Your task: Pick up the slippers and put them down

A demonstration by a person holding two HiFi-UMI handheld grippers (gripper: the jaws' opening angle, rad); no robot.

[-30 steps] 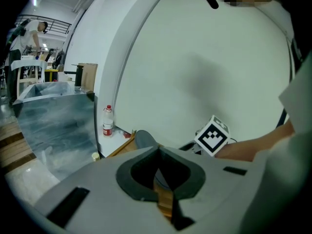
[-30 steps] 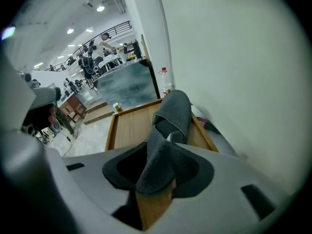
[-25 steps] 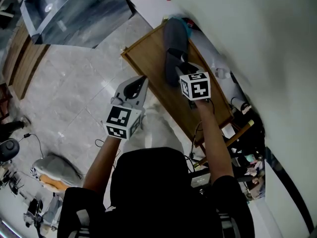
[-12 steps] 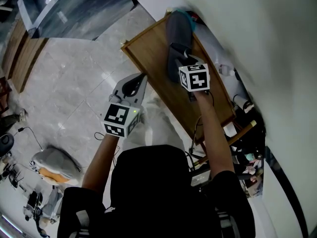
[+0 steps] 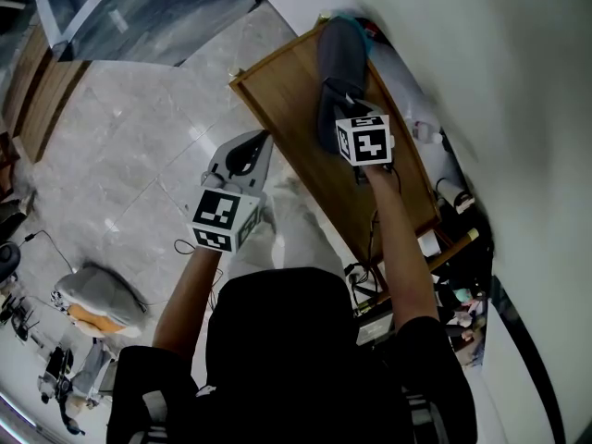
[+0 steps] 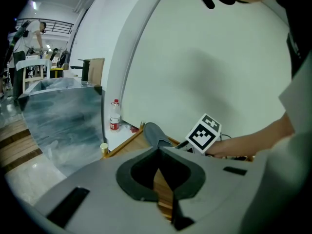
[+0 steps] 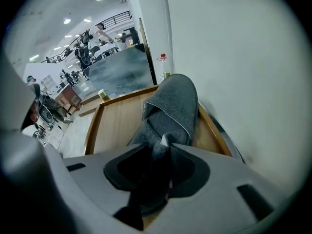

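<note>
Grey felt slippers [image 5: 339, 52] lie stacked on a wooden table [image 5: 287, 109] by the white wall. My right gripper [image 5: 331, 100] points steeply down at their near end. In the right gripper view the slippers [image 7: 171, 104] run away from me, and my right gripper [image 7: 162, 143] has just been closing, its jaws now pinching a fold of grey fabric. My left gripper [image 5: 265, 137] hangs beside the table's left edge over the floor. Seen in the left gripper view, my left gripper [image 6: 158, 150] has its tips together with nothing between them, and the slippers [image 6: 153, 132] lie beyond.
The table has a raised rim [image 7: 93, 126]. A water bottle [image 6: 114, 117] stands on the floor past its far end, next to a large grey covered unit [image 5: 139, 7]. Cables and clutter [image 5: 449, 197] lie along the wall. A grey bag [image 5: 97, 296] sits on the floor at the left.
My right gripper has sunk a little onto the near end of the slippers and its jaws have come in on the fabric. The left gripper has dropped slightly.
</note>
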